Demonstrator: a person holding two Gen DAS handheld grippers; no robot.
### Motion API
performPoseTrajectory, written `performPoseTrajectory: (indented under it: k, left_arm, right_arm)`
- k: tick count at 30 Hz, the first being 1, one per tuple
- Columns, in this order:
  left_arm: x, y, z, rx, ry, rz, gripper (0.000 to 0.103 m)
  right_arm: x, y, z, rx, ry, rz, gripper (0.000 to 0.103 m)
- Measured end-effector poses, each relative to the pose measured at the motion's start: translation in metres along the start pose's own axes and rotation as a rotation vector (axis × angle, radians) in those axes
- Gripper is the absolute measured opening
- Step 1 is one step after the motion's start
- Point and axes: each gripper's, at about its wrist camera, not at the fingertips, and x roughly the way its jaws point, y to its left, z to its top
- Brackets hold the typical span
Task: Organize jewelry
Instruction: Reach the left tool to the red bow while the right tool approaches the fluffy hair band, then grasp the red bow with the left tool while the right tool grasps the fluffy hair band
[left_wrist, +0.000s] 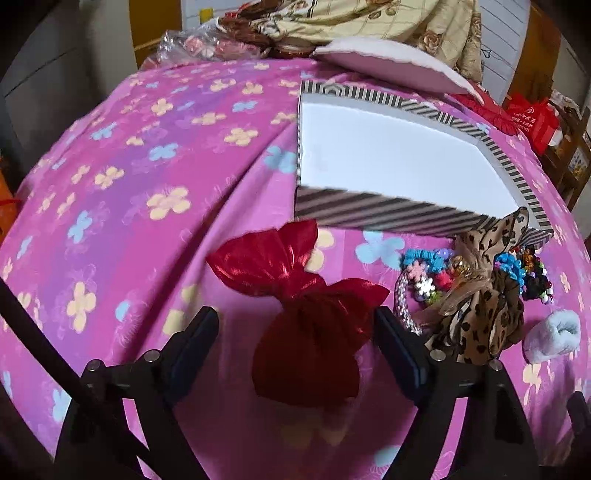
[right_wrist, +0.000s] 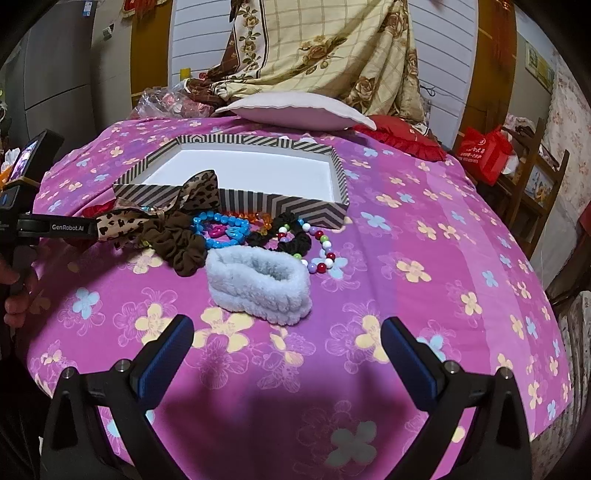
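A shiny red bow scrunchie (left_wrist: 306, 354) lies on the pink flowered bedspread (left_wrist: 129, 184), between the fingers of my left gripper (left_wrist: 295, 314). The jaws are open: the left pad stands clear of it and the right pad is at the edge of a red wing. An empty striped box (left_wrist: 369, 214) (right_wrist: 280, 203) with a white inside sits beyond. Beside it is a pile: a leopard bow scrunchie (right_wrist: 177, 210), a blue bead bracelet (right_wrist: 221, 230), a black scrunchie (right_wrist: 291, 236) and a multicoloured bead string (right_wrist: 321, 251). A fluffy white band (right_wrist: 258, 284) lies just ahead of my open, empty right gripper (right_wrist: 288, 325).
A white pillow (right_wrist: 295, 110), a red cushion (right_wrist: 402, 140) and a floral quilt (right_wrist: 332, 48) lie behind the box. A red bag (right_wrist: 484, 151) rests on a wooden chair off the bed's right side. A person's hand (right_wrist: 14, 291) holds the left gripper's handle at the left edge.
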Motion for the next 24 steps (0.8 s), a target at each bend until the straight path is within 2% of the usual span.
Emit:
performPoseTrajectory:
  k: [6, 9, 10, 11, 12, 13, 15, 20, 22, 24]
  left_arm:
    - [-0.003, 0.0, -0.002, -0.01, -0.013, -0.007, 0.053]
    - [-0.004, 0.003, -0.003, -0.034, -0.026, -0.028, 0.048]
    - [-0.005, 0.003, -0.003, -0.037, -0.031, -0.034, 0.041]
    - [-0.006, 0.004, -0.003, -0.042, -0.038, -0.04, 0.036]
    - [-0.007, 0.004, -0.003, -0.045, -0.046, -0.042, 0.024]
    - [-0.007, 0.004, -0.003, -0.042, -0.05, -0.038, 0.013]
    - [-0.008, 0.004, -0.004, -0.035, -0.056, -0.021, 0.002]
    - [-0.008, 0.002, -0.004, -0.014, -0.059, -0.03, 0.0]
    - [-0.009, 0.002, -0.005, -0.019, -0.062, -0.047, 0.0]
    - [-0.012, 0.001, -0.006, -0.023, -0.074, -0.066, 0.0]
  right_arm:
    - [0.002, -0.019, 0.001, 0.07, -0.001, 0.056, 0.103]
    - [0.012, -0.028, 0.005, 0.085, 0.027, 0.136, 0.101]
    - [0.016, -0.03, 0.007, 0.08, 0.034, 0.155, 0.1]
    - [0.02, -0.031, 0.01, 0.073, 0.038, 0.182, 0.093]
    - [0.024, -0.031, 0.014, 0.057, 0.038, 0.225, 0.088]
    - [0.027, -0.03, 0.017, 0.039, 0.033, 0.242, 0.087]
    - [0.034, -0.026, 0.022, -0.005, 0.031, 0.233, 0.087]
    - [0.054, -0.018, 0.028, -0.045, 0.056, 0.264, 0.082]
    - [0.06, -0.016, 0.027, -0.058, 0.075, 0.251, 0.075]
    - [0.064, -0.016, 0.026, -0.046, 0.088, 0.277, 0.06]
